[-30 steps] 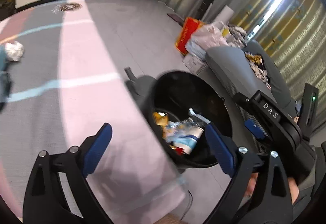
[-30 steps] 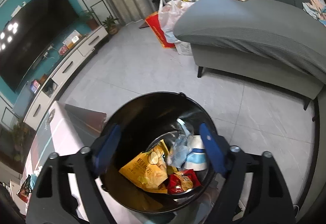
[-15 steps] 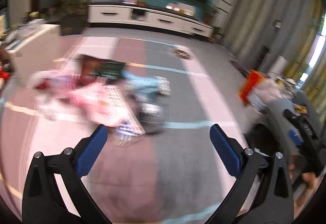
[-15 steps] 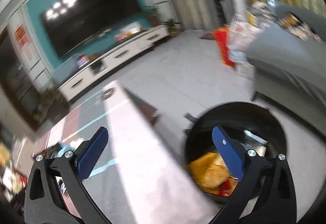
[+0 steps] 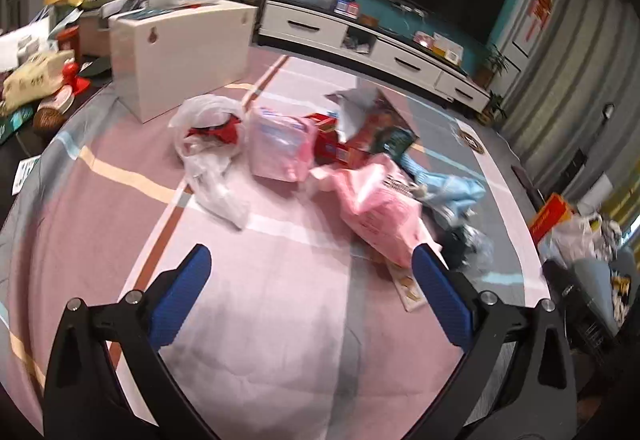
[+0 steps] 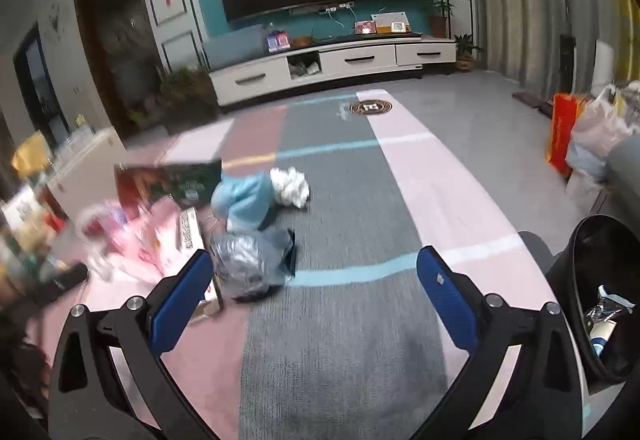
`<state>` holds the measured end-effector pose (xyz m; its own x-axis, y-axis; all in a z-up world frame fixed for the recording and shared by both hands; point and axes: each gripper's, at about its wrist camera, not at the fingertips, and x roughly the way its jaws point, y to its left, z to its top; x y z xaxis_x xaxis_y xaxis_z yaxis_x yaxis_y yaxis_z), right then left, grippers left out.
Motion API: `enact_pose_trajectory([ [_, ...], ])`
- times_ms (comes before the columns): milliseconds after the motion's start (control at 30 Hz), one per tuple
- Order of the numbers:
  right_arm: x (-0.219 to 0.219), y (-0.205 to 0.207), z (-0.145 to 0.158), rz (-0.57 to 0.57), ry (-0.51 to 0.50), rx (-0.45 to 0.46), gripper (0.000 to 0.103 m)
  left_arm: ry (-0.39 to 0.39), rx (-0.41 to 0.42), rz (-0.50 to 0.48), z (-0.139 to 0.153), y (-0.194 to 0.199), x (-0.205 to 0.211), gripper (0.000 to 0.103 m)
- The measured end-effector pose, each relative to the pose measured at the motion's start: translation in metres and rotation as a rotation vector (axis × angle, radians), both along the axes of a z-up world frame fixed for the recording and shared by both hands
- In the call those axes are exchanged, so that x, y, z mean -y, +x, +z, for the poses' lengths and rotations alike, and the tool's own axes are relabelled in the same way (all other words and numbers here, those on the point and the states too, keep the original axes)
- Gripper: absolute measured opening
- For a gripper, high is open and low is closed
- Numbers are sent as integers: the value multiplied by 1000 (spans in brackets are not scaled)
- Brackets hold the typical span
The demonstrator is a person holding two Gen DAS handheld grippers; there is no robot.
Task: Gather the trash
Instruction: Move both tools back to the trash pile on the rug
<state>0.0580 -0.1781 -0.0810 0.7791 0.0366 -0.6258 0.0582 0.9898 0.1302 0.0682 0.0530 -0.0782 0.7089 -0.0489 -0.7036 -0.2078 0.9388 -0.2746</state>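
A heap of trash lies on the carpet. In the left wrist view I see a clear plastic bag [image 5: 208, 155], a pink tissue pack [image 5: 280, 145], a pink wrapper [image 5: 380, 207], a red box [image 5: 340, 147] and blue wrapping [image 5: 452, 187]. My left gripper [image 5: 310, 290] is open and empty, short of the heap. In the right wrist view a grey crumpled bag [image 6: 248, 264], blue wrapping [image 6: 244, 199] and a white paper ball [image 6: 292, 187] lie ahead. My right gripper [image 6: 312, 292] is open and empty. The black trash bin [image 6: 600, 280] with trash inside stands at the right.
A white box [image 5: 180, 51] stands behind the heap, with cluttered goods [image 5: 36, 79] to its left. A white TV cabinet [image 6: 332, 67] lines the far wall under a TV. Bags [image 6: 588, 135] and a grey sofa edge [image 6: 628, 159] are at the right.
Both grippers have swung away from the bin toward the trash heap on the carpet. The bin has slid to the right edge of the right wrist view. Both stay open.
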Motion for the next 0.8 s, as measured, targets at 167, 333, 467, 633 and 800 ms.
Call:
enact_pose_trajectory([
  [167, -13, 2, -13, 43, -9, -42, 100, -13, -4, 10, -3, 3, -7, 100],
  [333, -12, 3, -15, 32, -1, -37, 100, 8, -7, 2, -3, 4, -5, 100],
  [467, -10, 3, -16, 17, 12, -37, 100, -46, -13, -15, -6, 6, -12, 100],
  [633, -10, -4, -7, 2, -24, -8, 100, -128, -1, -32, -3, 7, -20, 100],
  [800, -26, -5, 11, 35, -50, -19, 100, -121, 7, 28, 2, 8, -35, 100],
])
